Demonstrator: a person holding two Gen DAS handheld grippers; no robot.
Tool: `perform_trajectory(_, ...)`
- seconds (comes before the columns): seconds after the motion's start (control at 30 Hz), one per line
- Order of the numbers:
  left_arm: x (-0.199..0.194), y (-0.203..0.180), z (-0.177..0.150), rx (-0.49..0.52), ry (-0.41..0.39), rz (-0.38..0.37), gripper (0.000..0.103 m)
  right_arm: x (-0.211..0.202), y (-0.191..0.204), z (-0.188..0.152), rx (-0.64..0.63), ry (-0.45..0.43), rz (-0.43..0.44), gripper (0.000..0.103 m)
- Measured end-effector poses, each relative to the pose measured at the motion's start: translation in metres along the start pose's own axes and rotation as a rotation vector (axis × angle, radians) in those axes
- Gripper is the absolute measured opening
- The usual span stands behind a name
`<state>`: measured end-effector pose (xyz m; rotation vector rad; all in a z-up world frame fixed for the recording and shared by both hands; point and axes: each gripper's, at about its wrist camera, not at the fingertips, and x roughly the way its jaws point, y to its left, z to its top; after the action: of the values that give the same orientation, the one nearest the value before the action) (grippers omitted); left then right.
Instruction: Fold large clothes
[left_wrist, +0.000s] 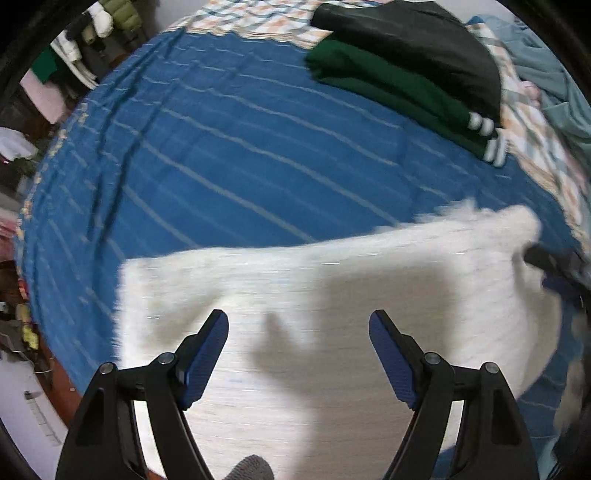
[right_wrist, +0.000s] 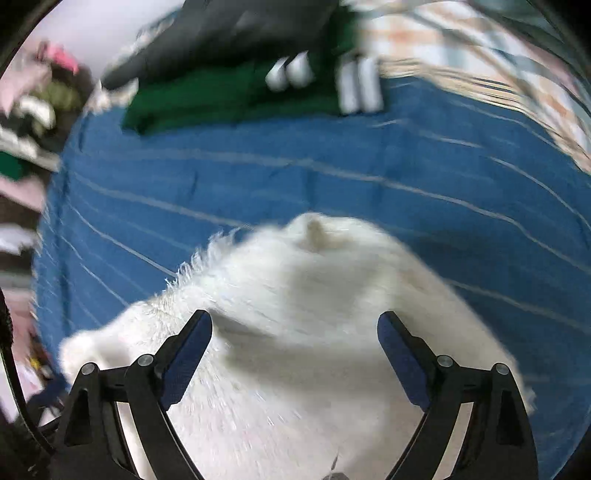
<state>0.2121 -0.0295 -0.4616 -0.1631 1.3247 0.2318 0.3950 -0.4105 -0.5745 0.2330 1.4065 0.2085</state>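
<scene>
A fluffy white garment (left_wrist: 332, 295) lies folded on the blue striped bedspread (left_wrist: 221, 147). My left gripper (left_wrist: 298, 325) hovers over its near part, jaws wide open and empty. The right gripper (left_wrist: 554, 266) shows at the garment's right end in the left wrist view. In the right wrist view the white garment (right_wrist: 314, 295) bulges up in front of my right gripper (right_wrist: 294, 325), which is open and empty above it. Both views are motion blurred.
A folded dark green garment with white cuff stripes (left_wrist: 399, 92) and a black garment (left_wrist: 417, 44) on top lie at the far side of the bed. A plaid sheet (left_wrist: 535, 140) and light blue cloth (left_wrist: 554, 74) lie at the right. Clutter (left_wrist: 22, 147) stands left of the bed.
</scene>
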Motion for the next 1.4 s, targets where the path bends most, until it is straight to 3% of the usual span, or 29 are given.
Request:
perform_trajectory(0.13,0.014,-0.044,0.003,0.037,0.006,-0.041,0.077,-0.061,-0.073,-0.042,0.188,-0.049,0.036,0.093)
perform_trajectory(0.2,0.042,-0.059,0.005,0.044,0.052,-0.007,0.078,-0.071,-0.112,-0.066,0.288,-0.043,0.07,0.093)
perform_trajectory(0.3,0.069,-0.056,0.004,-0.007,0.057,0.027,0.102,-0.057,-0.166,-0.107,0.44,-0.024,0.186,0.093)
perform_trajectory(0.33,0.07,-0.05,0.005,-0.03,0.056,0.004,0.103,-0.047,-0.184,-0.12,0.497,-0.028,0.248,0.093)
perform_trajectory(0.5,0.067,-0.038,-0.001,-0.032,0.058,-0.06,0.103,0.017,-0.214,-0.139,0.642,-0.052,0.557,0.093)
perform_trajectory(0.6,0.066,-0.037,-0.001,-0.023,0.059,-0.067,0.103,0.044,-0.195,-0.116,0.628,-0.127,0.644,0.093)
perform_trajectory(0.73,0.067,-0.038,0.002,0.003,0.053,-0.058,0.103,0.05,-0.178,-0.098,0.59,-0.155,0.705,0.091)
perform_trajectory(0.77,0.067,-0.041,0.003,0.008,0.048,-0.053,0.103,0.053,-0.171,-0.093,0.575,-0.154,0.736,0.073)
perform_trajectory(0.8,0.066,-0.043,0.004,0.017,0.042,-0.046,0.103,0.054,-0.167,-0.089,0.573,-0.139,0.746,0.048)
perform_trajectory(0.83,0.065,-0.044,0.004,0.026,0.034,-0.039,0.103,0.055,-0.161,-0.085,0.568,-0.137,0.763,0.041)
perform_trajectory(0.9,0.064,-0.05,0.006,0.043,0.024,-0.038,0.103,0.042,-0.149,-0.078,0.541,-0.166,0.739,0.029)
perform_trajectory(1.0,0.063,-0.069,0.015,0.079,-0.003,-0.063,0.103,0.008,-0.144,-0.077,0.569,-0.221,0.738,0.024)
perform_trajectory(1.1,0.065,-0.102,0.022,0.126,0.0,-0.141,0.103,-0.035,-0.136,-0.078,0.549,-0.284,0.7,0.024)
perform_trajectory(1.2,0.072,-0.148,0.03,0.179,0.017,-0.272,0.103,-0.086,-0.132,-0.074,0.502,-0.367,0.62,0.024)
perform_trajectory(1.3,0.065,-0.159,0.038,0.133,0.035,-0.345,0.103,-0.139,-0.118,-0.066,0.38,-0.431,0.478,0.024)
perform_trajectory(1.4,0.038,-0.127,0.033,0.037,0.008,-0.342,0.103,-0.169,-0.09,-0.063,0.265,-0.439,0.406,0.024)
